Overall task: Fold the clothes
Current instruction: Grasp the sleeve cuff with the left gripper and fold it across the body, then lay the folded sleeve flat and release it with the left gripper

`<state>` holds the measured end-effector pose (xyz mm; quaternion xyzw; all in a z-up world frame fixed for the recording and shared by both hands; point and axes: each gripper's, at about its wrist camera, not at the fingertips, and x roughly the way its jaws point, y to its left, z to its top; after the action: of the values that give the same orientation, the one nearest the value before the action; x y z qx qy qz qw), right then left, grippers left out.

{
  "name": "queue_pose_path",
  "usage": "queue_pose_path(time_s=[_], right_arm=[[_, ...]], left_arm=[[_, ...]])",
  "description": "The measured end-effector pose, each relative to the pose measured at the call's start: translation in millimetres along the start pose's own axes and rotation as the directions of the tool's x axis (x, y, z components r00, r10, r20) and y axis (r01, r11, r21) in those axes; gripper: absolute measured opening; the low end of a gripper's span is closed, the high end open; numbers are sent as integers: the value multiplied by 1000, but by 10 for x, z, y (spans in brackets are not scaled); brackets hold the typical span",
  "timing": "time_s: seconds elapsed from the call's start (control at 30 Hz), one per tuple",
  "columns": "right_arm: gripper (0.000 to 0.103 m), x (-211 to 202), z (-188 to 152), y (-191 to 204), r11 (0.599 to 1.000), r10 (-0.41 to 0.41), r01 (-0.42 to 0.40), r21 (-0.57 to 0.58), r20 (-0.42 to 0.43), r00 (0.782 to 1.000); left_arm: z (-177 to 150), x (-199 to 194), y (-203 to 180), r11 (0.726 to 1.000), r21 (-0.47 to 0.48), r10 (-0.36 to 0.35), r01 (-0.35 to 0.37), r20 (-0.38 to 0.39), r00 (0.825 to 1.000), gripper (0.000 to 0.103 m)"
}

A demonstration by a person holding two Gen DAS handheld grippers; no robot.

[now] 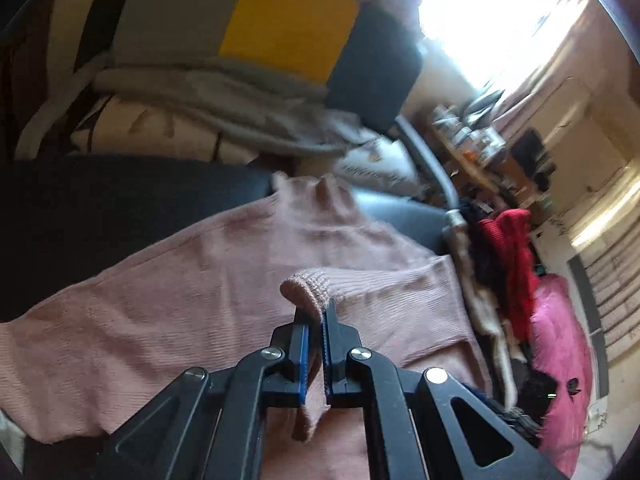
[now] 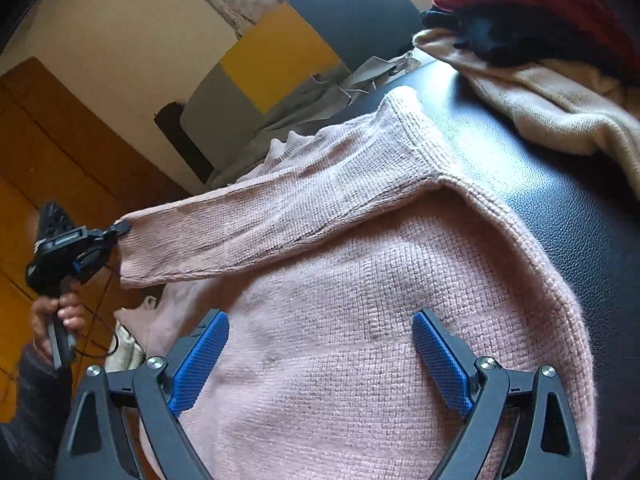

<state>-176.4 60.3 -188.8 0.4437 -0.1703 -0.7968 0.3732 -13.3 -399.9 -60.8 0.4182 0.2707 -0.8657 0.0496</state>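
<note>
Pink sweater (image 2: 360, 300): knitted, spread on a black leather-look surface (image 2: 540, 208); its body lies directly under and ahead of the right gripper's fingers, one sleeve stretched out sideways toward the left gripper.
Sleeve cuff (image 1: 306, 286): ribbed end of the sleeve (image 2: 240, 236), pinched between the left fingers and poking up past their tips; the sleeve hangs lifted off the body of the sweater.
Left gripper (image 1: 316, 320): jaws closed tight on the cuff, blue pads pressing the knit from both sides. In the right wrist view it appears at the far left (image 2: 120, 229), held by a person's hand (image 2: 60, 316) in a dark sleeve.
Right gripper (image 2: 320, 344): jaws spread wide, blue pads (image 2: 202, 360) hovering over the sweater's body, nothing between them; whether the tips touch the knit cannot be told.
Surface: black, grained, visible beyond the fingertips and to the right of the sweater.
Clothes heap (image 2: 532, 40): beyond the right fingers, upper right; a cream garment beneath, dark and red ones on top, resting on the same surface.
Grey garment (image 2: 304, 108): crumpled, just past the sweater's neck.
Cushion (image 1: 280, 20): grey, yellow and dark blocks, well beyond the left fingers.
Room: bright window (image 1: 492, 16) at the upper right of the left wrist view; cluttered shelf (image 1: 476, 132) below it; wooden panelling (image 2: 52, 152) left of the right fingers.
Containers: none can be made out clearly.
</note>
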Motion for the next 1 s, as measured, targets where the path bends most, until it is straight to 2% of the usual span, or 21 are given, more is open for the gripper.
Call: queue_pose_path(time_s=[0.13, 0.27, 0.37, 0.43, 0.6, 0.67, 0.77, 0.97, 1.0], right_arm=[[94, -55, 93, 110, 999, -6, 7, -37, 12, 1000], [94, -48, 453, 300, 991, -3, 10, -137, 54, 999], [94, 161, 820, 411, 975, -56, 71, -209, 78, 995], [94, 391, 1097, 401, 968, -93, 108, -226, 74, 993], [94, 987, 1584, 226, 961, -183, 178, -211, -5, 983], [94, 1161, 1626, 181, 948, -248, 237, -214, -25, 969], [94, 1327, 1563, 105, 932, -301, 283, -229, -48, 952], [94, 1379, 1461, 173, 879, -369, 348, -327, 0, 930], [94, 1413, 1466, 180, 864, -397, 375, -336, 5, 918]], left_arm=[[-151, 297, 271, 997, -25, 68, -69, -66, 996, 4], [-410, 498, 509, 995, -74, 55, -64, -115, 992, 4], [-416, 481, 667, 991, -129, 30, -42, -94, 995, 4], [-372, 508, 678, 992, -113, 43, -54, -92, 995, 4], [-265, 652, 731, 992, -84, 88, -97, -102, 991, 4], [-221, 705, 800, 991, -94, 86, -96, -104, 991, 4], [-189, 740, 842, 990, -98, 90, -100, -95, 991, 4], [-134, 720, 852, 986, -99, 132, -136, -48, 990, 4], [-120, 709, 853, 984, -99, 144, -147, -38, 989, 4]])
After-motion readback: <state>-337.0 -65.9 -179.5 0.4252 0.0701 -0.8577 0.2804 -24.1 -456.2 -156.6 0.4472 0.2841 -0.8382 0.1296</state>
